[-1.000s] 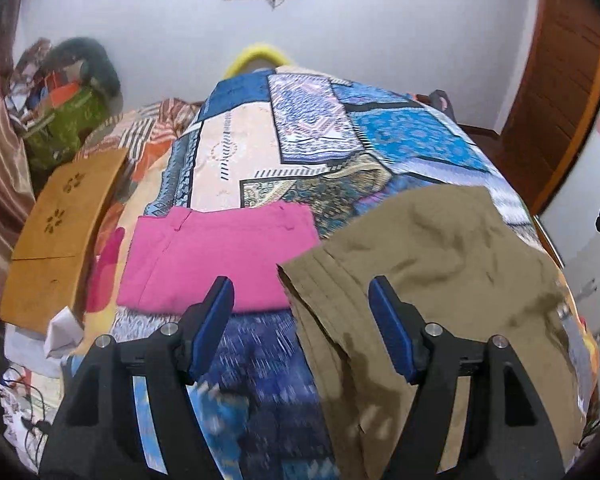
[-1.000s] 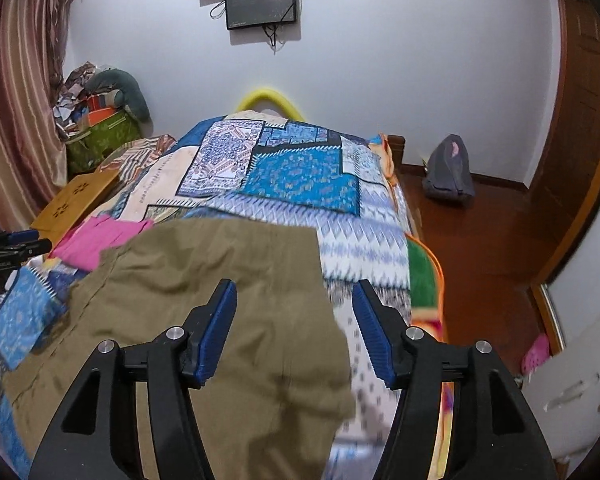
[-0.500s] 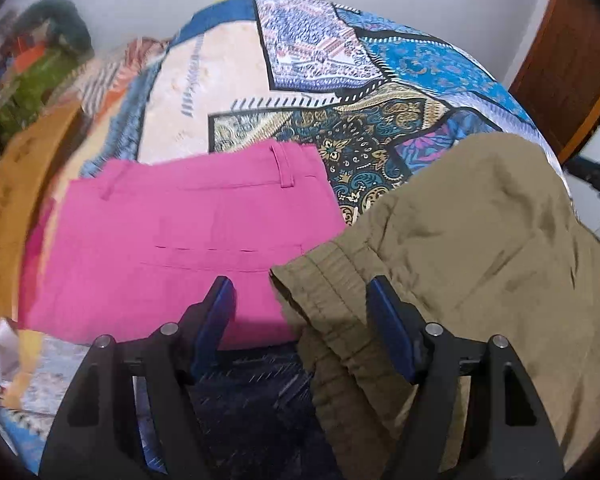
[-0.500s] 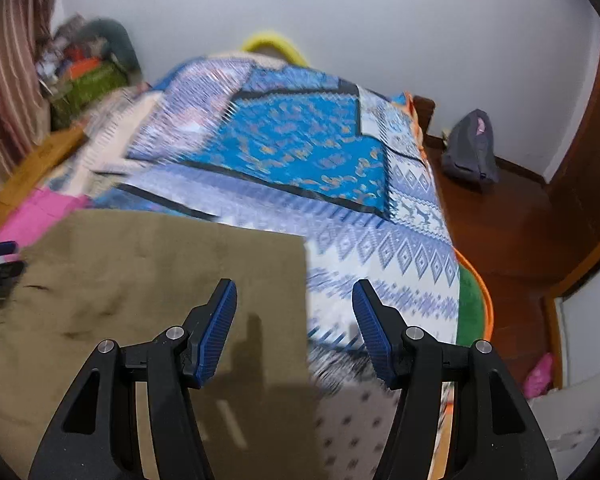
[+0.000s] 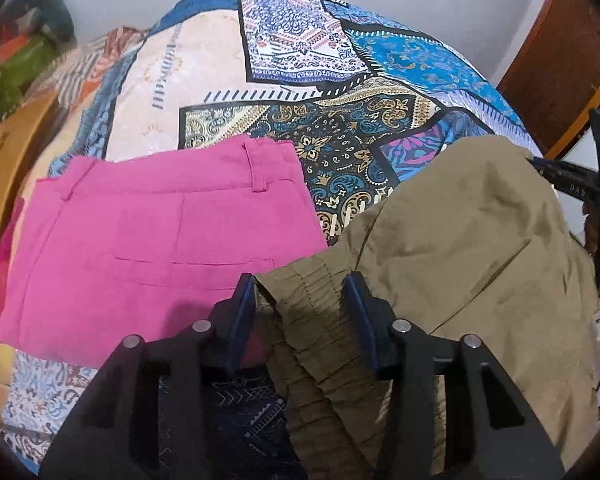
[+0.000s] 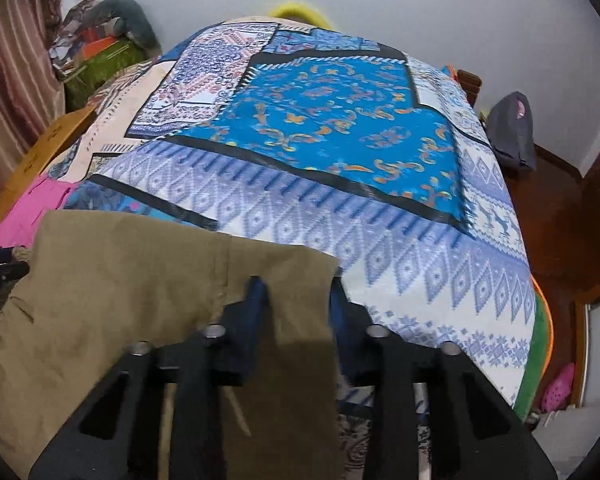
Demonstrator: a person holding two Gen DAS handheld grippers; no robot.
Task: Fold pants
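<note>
Left wrist view showed the left gripper [image 5: 302, 304] low over a patchwork-print bedspread [image 5: 340, 80], its blue-padded fingers [image 5: 244, 308] apart and straddling the gathered elastic waistband [image 5: 312, 292] of a pair of olive-brown cotton pants [image 5: 460, 248]; whether the pads touched the cloth could not be told. The pants lay spread across the near edge of the bed, their waistband corner overlapping a folded bright pink pair of trousers [image 5: 152, 248] that lay flat just to the left. A wooden lap table [image 5: 4, 176] lay along the bed's left side.

Right wrist view showed the right gripper [image 6: 300, 308] at the pants' other end [image 6: 140, 280], jaws apart, the left finger [image 6: 252, 308] resting over the fabric and the hem edge hanging between the two fingers. Beyond the bed, a grey bag [image 6: 514, 132] sat against the white wall.
</note>
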